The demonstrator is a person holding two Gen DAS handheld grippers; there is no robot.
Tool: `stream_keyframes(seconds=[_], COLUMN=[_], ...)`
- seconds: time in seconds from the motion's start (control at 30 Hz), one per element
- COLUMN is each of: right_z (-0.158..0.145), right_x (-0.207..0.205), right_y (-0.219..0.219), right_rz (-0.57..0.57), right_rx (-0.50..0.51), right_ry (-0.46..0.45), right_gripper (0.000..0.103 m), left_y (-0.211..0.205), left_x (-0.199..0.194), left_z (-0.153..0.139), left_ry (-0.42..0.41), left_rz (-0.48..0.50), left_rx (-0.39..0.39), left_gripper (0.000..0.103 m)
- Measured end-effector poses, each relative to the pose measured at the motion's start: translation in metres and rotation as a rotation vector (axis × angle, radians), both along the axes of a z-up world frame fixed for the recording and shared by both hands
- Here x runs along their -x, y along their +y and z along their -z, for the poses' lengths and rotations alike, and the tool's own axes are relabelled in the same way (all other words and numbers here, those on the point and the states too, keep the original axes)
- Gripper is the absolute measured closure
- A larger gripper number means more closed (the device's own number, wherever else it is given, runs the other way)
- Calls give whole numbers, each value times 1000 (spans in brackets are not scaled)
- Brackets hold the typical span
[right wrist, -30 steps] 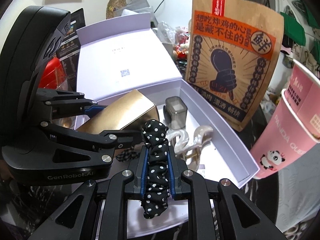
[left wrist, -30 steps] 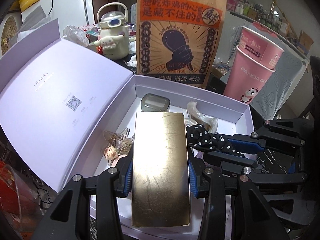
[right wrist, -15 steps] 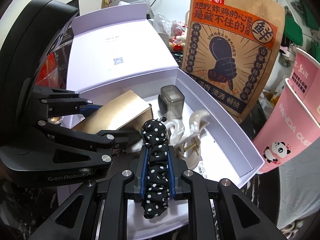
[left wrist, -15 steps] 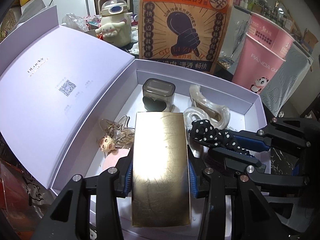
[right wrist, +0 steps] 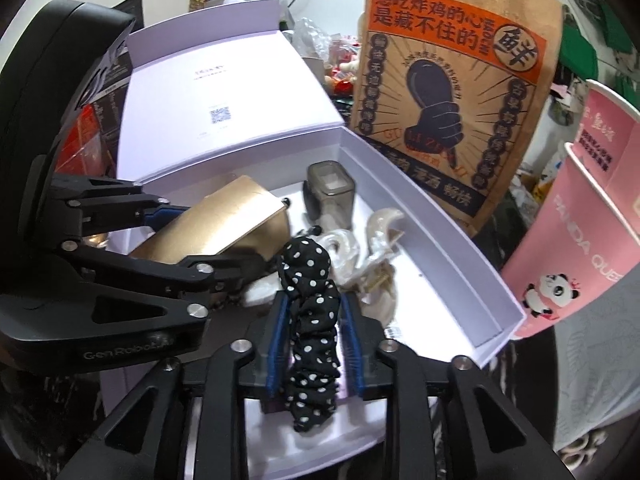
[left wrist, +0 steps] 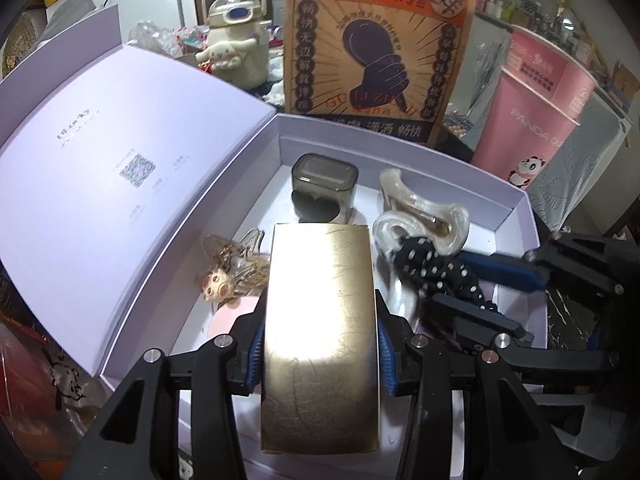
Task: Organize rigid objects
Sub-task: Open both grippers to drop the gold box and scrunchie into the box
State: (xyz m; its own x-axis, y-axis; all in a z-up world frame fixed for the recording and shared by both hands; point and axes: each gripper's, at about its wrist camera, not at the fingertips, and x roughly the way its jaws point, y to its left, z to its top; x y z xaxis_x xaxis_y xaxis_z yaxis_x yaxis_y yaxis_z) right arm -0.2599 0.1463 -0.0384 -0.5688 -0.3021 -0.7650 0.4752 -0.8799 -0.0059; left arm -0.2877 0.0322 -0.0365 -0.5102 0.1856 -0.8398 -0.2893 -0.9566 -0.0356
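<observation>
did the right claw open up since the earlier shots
Yes. The right claw has just been opening: gaps now show beside the polka-dot scrunchie between its blue pads, above the white box.

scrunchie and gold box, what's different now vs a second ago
The right gripper has just been opening: its pads now stand clear of the polka-dot scrunchie still hanging between them. The left gripper has eased open slightly, the gold box still between its pads. Both sit lower over the white box, whose contents are unmoved.
</observation>
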Motion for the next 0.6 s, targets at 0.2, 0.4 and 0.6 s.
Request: stream_keyframes(seconds=[0.2,0.4,0.6], right_z=[-4,-12,-19], right_x=[0,-4,-12], right_y=[12,18,16], right_rz=[46,69,68], right_rx=[2,-4,-10], right_ry=[-6,9,25], right_gripper=[56,48,47], left_y=[-5,-11,-16], left_x=[-4,-13,-22], left_z=[-4,-15,-29], left_ry=[6,23,48], left_rz=[-51,-72,-85], left_rx=[28,18,11], left_gripper=[25,25,25])
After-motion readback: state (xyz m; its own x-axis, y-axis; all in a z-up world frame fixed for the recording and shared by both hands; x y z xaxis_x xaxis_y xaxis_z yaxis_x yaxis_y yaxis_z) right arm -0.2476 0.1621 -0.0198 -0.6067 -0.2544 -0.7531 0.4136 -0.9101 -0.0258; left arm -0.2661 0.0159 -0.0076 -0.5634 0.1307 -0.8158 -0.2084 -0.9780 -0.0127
